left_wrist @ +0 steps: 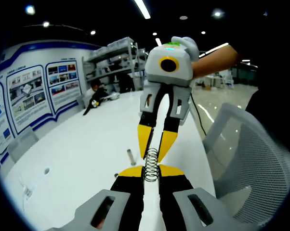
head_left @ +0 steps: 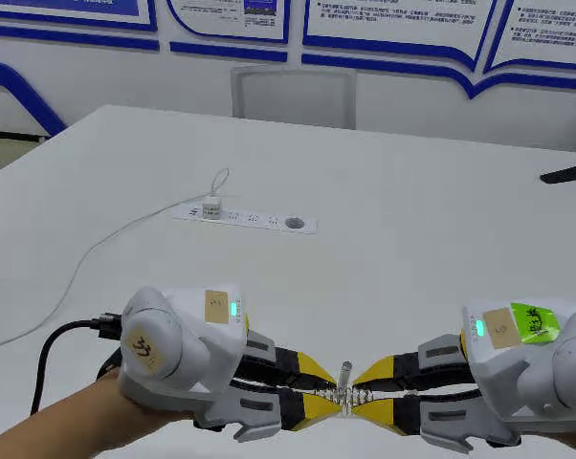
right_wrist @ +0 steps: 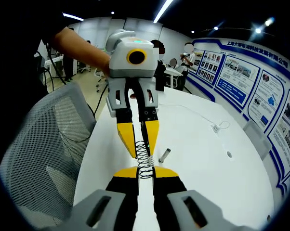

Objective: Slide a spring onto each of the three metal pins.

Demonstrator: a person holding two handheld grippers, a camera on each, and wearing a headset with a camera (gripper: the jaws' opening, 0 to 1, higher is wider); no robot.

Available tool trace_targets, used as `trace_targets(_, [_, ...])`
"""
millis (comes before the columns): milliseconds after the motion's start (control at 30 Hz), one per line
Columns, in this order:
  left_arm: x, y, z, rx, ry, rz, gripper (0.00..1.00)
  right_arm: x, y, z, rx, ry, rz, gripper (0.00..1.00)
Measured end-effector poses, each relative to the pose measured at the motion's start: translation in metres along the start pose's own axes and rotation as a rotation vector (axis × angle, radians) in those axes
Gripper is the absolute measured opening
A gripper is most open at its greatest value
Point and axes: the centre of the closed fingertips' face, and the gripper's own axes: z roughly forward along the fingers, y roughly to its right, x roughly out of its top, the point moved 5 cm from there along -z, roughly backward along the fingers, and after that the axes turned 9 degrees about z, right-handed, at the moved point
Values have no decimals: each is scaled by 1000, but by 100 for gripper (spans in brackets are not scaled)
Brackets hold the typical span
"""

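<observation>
Plainly both jaws are pinched on one small spring (left_wrist: 151, 162), the left gripper (left_wrist: 151, 171) and right gripper (right_wrist: 146, 173) each at an end, just beside an upright pin (head_left: 345, 372) on the worktop (head_left: 393, 239); it looks light and bendy, best held near one end.

The spring (left_wrist: 151, 165) between the two claws is thin, shiny metal wire; the pin (left_wrist: 131, 157) just beside the claw tips is smooth metal with a dull shine; the left gripper (left_wrist: 151, 172) has smooth plastic jaws, with matt grey plastic further back; the right gripper (right_wrist: 145, 172) looks the same, with a glossy white plastic shell behind; the table (head_left: 412, 210) under the claws is smooth with a soft shine; the chair (left_wrist: 260, 159) beside the claws is mesh cloth.
</observation>
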Motion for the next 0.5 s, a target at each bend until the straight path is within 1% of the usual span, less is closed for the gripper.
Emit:
trace_targets(100, [2, 0, 0, -5, -1, 3, 9, 1, 0, -1, -4, -1, -16, 11])
trace_targets(167, [2, 0, -1, -7, 1, 0, 9, 1, -1, -2, -5, 5, -14, 11])
trace_targets(267, [4, 0, -3, -14, 2, 16, 9, 3, -2, -3, -9, 22, -17, 12])
trace_targets(400, [4, -1, -4, -13, -6, 28, 9, 5, -2, -2, -20, 21, -34, 12])
trace_targets(500, [5, -2, -5, -14, -10, 44, 9, 6, -1, -2, -22, 24, -34, 12])
